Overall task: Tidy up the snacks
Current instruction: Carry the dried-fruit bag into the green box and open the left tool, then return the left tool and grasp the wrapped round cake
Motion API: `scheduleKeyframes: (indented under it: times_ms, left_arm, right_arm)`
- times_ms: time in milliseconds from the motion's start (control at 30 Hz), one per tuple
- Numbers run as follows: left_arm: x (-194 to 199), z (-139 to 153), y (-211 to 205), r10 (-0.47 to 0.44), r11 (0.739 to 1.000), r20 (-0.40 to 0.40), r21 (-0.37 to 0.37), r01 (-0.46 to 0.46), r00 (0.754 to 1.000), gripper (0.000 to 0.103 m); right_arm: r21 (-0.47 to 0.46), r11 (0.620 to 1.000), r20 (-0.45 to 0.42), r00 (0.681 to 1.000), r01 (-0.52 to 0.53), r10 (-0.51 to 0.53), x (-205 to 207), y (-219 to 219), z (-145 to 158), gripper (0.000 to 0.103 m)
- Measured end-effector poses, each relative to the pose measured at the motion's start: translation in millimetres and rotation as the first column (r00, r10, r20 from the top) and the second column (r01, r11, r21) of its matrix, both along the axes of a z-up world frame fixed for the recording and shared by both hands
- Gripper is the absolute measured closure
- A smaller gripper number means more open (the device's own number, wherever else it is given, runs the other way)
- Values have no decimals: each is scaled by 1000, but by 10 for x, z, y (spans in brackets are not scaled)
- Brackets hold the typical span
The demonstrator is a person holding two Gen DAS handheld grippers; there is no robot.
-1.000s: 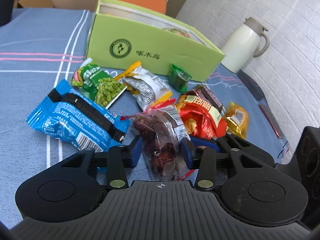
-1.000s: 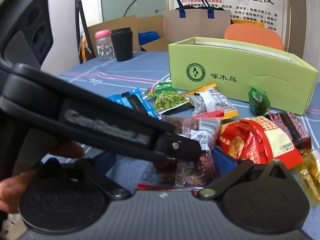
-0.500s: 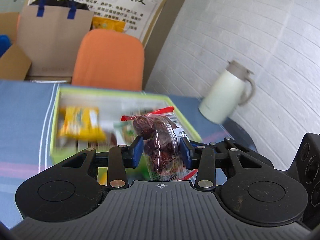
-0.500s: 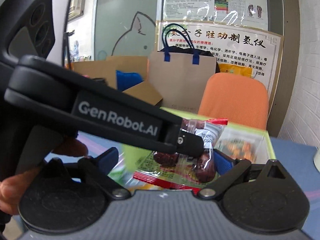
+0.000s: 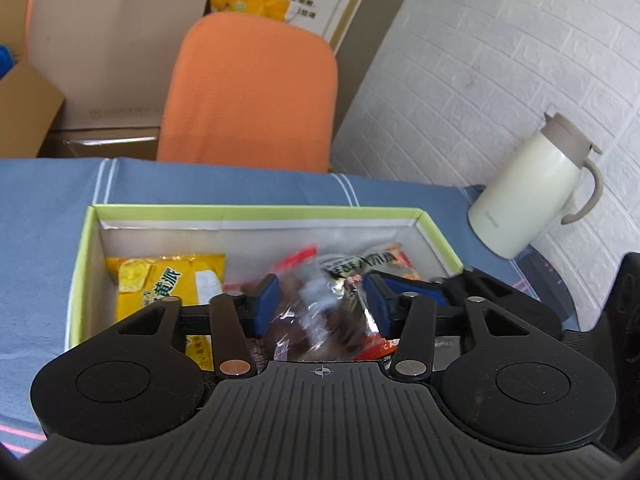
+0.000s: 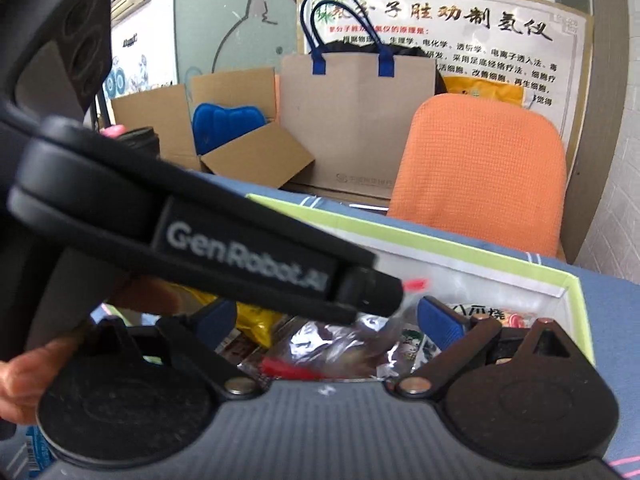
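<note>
My left gripper [image 5: 322, 306] hangs over the open green box [image 5: 256, 212]. Its jaws are opening, and the clear packet of dark red dried fruit [image 5: 320, 320] shows blurred between the blue pads, loose and dropping into the box. A yellow snack packet [image 5: 168, 280] and a red-and-white one [image 5: 376, 264] lie inside. My right gripper [image 6: 328, 320] is open wide just behind, above the same box [image 6: 440, 246], with nothing gripped. In the right wrist view the fruit packet [image 6: 332, 344] lies below its fingers, and the left tool's black housing [image 6: 240, 248] crosses the view.
A cream jug [image 5: 532, 192] stands on the blue tablecloth [image 5: 40, 220] right of the box, by the white brick wall. An orange chair [image 5: 252, 92] is behind the table, with a paper bag [image 6: 356, 120] and cardboard boxes [image 6: 248, 152]. A hand [image 6: 24, 372] holds the left tool.
Both grippers rose from the loose snacks on the table and moved forward over the green box. The left jaws widened and the fruit packet slipped from the pads.
</note>
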State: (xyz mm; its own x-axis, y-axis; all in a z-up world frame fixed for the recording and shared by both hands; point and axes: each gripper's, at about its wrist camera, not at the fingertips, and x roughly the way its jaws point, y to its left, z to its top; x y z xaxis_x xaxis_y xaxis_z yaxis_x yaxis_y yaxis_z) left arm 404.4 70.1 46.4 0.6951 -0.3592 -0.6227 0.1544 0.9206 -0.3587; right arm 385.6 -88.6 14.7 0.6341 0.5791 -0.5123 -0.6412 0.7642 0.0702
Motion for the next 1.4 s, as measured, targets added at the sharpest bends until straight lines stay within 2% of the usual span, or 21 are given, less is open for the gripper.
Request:
scheduleKeyframes:
  times_ms: [133, 200, 333, 467, 667, 733, 867, 1200, 1400]
  left_arm:
    - [-394, 242, 72, 11, 999, 75, -32, -9, 997, 61]
    - [-674, 348, 90, 7, 999, 117, -38, -3, 993, 57]
    - [-1223, 379, 58, -20, 997, 148, -69, 31, 989, 50]
    - [-1661, 171, -61, -57, 989, 103, -127, 70, 993, 49]
    - [-2147, -345, -269, -97, 973, -39, -212, 87, 994, 49]
    - [-2254, -490, -358, -129, 969, -91, -221, 106, 988, 51]
    - [-2373, -644, -493, -173, 965, -154, -226, 135, 973, 56]
    - [-2388, -670, -769, -199, 972, -165, -160, 173, 966, 69]
    - [-2368, -697, -841, -203, 975, -164, -127, 183, 965, 74]
  right_arm:
    - [44, 998, 62, 997, 40, -42, -397, -264, 233, 5]
    - [69, 996, 91, 994, 52, -58, -656, -416, 328, 1]
    - [93, 990, 117, 986, 111, -121, -1226, -712, 352, 1]
    - [107, 975, 65, 977, 197, -204, -1738, -946, 144, 1]
    - [117, 956, -92, 961, 270, -260, -2350, -1053, -396, 1]
    - [103, 958, -122, 959, 267, -254, -2461, -993, -532, 1]
    - [71, 965, -109, 963, 253, -245, -2506, -859, -633, 1]
    - [14, 969, -55, 967, 249, -247, -2559, -781, -728, 1]
    - [28, 963, -45, 962, 269, -268, -2560, -827, -775, 1]
